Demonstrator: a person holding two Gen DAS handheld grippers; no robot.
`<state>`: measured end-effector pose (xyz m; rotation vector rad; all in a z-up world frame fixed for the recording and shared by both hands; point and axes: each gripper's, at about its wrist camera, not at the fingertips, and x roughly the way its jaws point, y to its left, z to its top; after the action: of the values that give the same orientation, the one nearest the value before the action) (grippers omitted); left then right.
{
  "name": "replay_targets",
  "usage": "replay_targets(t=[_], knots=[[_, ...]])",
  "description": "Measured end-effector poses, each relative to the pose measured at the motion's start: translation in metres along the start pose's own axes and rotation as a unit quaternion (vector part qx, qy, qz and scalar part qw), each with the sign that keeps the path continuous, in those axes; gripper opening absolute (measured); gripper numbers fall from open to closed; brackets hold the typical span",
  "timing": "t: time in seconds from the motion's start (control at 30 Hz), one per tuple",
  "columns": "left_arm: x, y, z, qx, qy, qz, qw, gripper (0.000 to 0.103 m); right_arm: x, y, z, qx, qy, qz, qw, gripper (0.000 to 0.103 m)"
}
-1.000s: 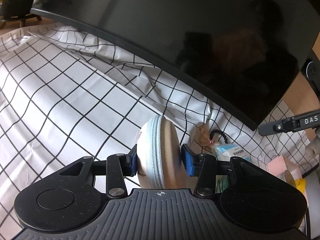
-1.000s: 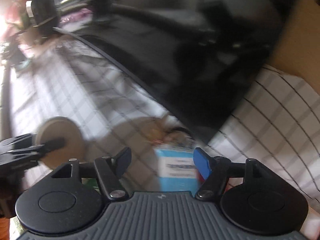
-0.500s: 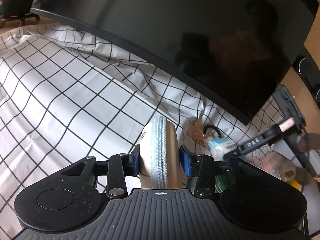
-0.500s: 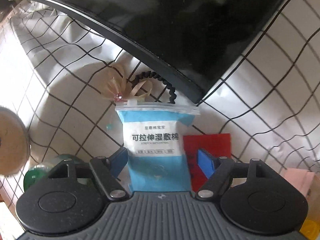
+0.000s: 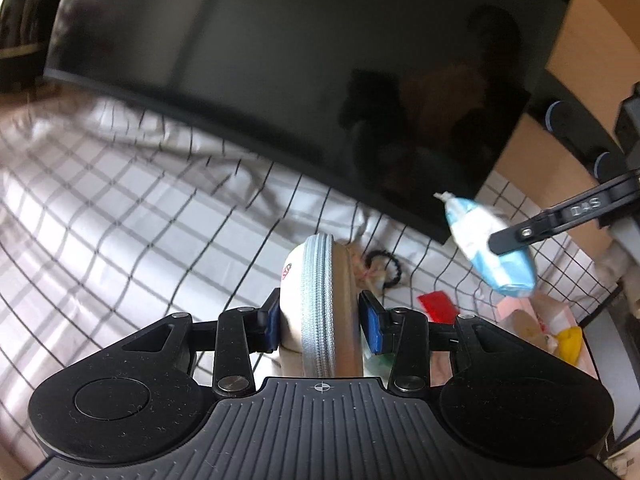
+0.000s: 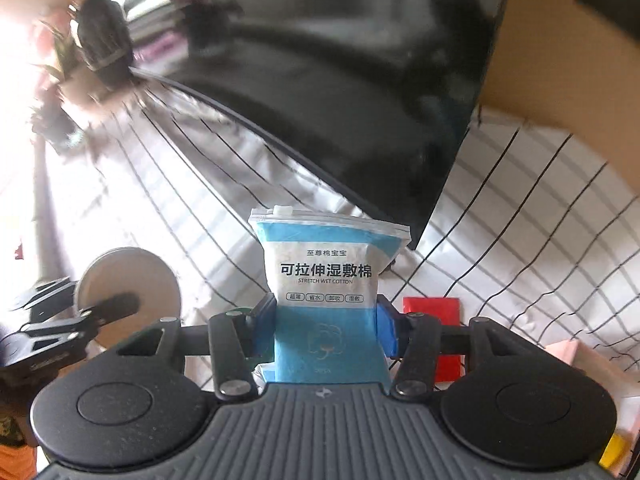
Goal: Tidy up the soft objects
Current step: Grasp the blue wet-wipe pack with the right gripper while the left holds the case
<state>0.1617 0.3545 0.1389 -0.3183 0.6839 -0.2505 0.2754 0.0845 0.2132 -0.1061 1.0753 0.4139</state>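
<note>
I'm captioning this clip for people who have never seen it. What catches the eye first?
The right gripper grips a blue-and-white wet cotton pack, lifted off the checked cloth. The left gripper clamps a round zipped pouch on edge. Behind both looms a big dark screen.

left black plastic two-finger gripper (image 5: 321, 322): ribbed grey-black housing, small crosshair mark, two round side discs, silver pivot screws, blue pads | right black plastic two-finger gripper (image 6: 325, 322): same ribbed body, blue pads (image 6: 265, 326), silver screws (white lettering on one finger, seen from the left wrist camera)
</note>
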Motion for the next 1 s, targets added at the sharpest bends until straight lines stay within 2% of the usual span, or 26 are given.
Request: replay_targets(t=[0.23, 0.37, 0.53, 0.77, 1.0], knots=[[-0.025, -0.036, 0.018, 0.024, -0.024, 0.009, 0.9994, 0.044, -0.067, -0.011, -0.030, 0.011, -0.061, -0.011, 0.998, 0.050], [-0.026, -0.060, 0.020, 0.031, -0.027, -0.005, 0.9991, 0.044, -0.090, -0.030, -0.054, 0.024, -0.087, -0.027, 0.996, 0.050], [-0.014, -0.097, 0.019, 0.044, -0.021, -0.032, 0.9983, 0.044, -0.115, -0.073, -0.085, 0.060, -0.109, -0.042, 0.991, 0.050], [0.023, -0.170, 0.011, 0.068, 0.011, -0.087, 0.9938, 0.044, -0.149, -0.144, -0.142, 0.128, -0.138, -0.088, 0.978, 0.051], [0.066, -0.258, -0.015, 0.103, 0.066, -0.144, 0.9820, 0.044, -0.164, -0.207, -0.203, 0.206, -0.175, -0.116, 0.956, 0.051]])
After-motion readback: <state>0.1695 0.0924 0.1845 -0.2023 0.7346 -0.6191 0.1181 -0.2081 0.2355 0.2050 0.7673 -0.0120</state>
